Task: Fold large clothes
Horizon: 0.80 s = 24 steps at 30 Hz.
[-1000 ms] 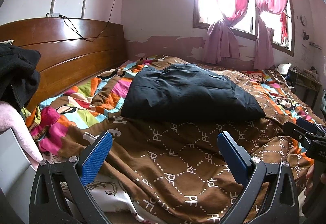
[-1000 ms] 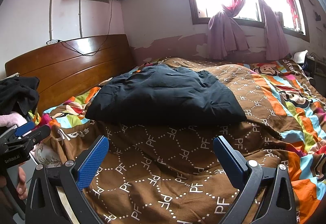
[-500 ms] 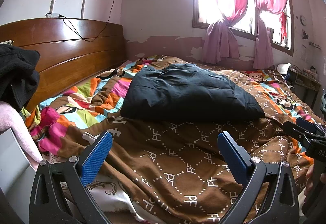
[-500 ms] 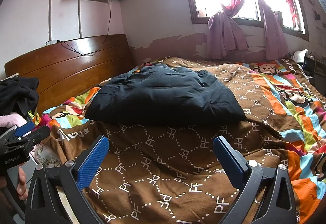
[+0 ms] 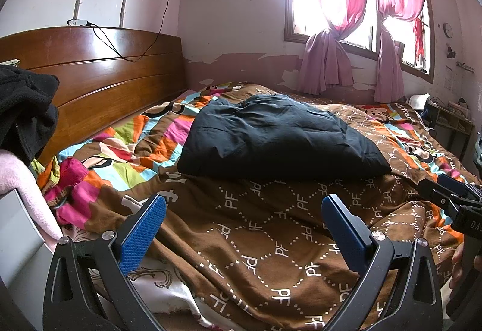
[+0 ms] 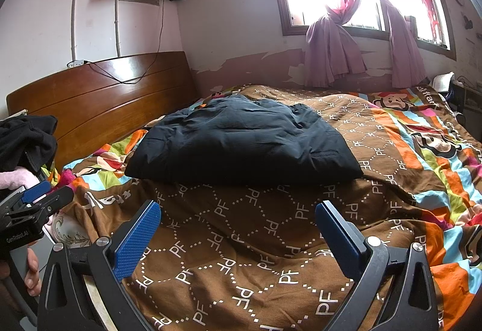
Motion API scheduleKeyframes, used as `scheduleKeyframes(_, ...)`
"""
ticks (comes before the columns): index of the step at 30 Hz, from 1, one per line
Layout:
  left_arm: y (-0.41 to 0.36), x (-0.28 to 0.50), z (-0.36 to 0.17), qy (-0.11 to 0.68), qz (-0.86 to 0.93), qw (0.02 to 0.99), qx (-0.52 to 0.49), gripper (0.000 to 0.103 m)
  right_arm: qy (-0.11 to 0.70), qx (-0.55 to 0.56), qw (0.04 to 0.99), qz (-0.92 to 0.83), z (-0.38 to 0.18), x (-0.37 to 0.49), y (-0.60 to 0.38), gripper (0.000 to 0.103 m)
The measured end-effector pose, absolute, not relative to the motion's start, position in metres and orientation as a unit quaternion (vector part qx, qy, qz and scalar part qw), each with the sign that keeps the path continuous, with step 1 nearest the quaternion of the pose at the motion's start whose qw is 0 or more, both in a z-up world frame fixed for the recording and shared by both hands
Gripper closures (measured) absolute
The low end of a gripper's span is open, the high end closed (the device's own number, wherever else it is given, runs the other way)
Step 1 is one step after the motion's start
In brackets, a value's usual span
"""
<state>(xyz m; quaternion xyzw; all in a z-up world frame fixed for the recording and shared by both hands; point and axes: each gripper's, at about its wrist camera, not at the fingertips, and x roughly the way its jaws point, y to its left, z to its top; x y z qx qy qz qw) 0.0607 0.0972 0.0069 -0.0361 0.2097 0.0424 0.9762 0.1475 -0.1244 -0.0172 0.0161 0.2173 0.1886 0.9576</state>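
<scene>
**Dark garment lying folded on the bed, both tongs held back and empty**

The dark padded garment (image 5: 280,138) is lying in the middle of the bed, on top of the patterned quilt (image 5: 271,225), towards the headboard side. It is being seen as a compact, roughly rectangular bundle with a straight near edge, no sleeves or loose ends being shown trailing out of it. From this shape it is judged that the folding of this piece is largely done; whether a last fold or a smoothing pass is being planned cannot be told.

The left gripper (image 5: 244,228) is being held low over the near edge of the quilt, its jaws spread wide with nothing between them. The right gripper (image 6: 238,228) is being held likewise, jaws wide apart and empty, well short of the garment. Neither is touching the fabric.

Further out, a heap of black clothing (image 5: 27,108) and something pink and fleecy (image 5: 18,177) are being seen at the left edge, beside the wooden headboard (image 5: 99,71). It is judged that these may be the pieces left to fold, though that is not being shown. Pink curtains (image 5: 328,29) are hanging knotted at the window behind the bed.
</scene>
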Motion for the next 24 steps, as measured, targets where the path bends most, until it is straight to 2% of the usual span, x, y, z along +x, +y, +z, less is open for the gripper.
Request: scheduleKeyframes(24,0.0945,0.0623,0.0075,0.209,0.041,0.976,-0.036,0.002,0.215,0.017,0.958,0.189,-0.0169,0.1471,-0.1264,0.0)
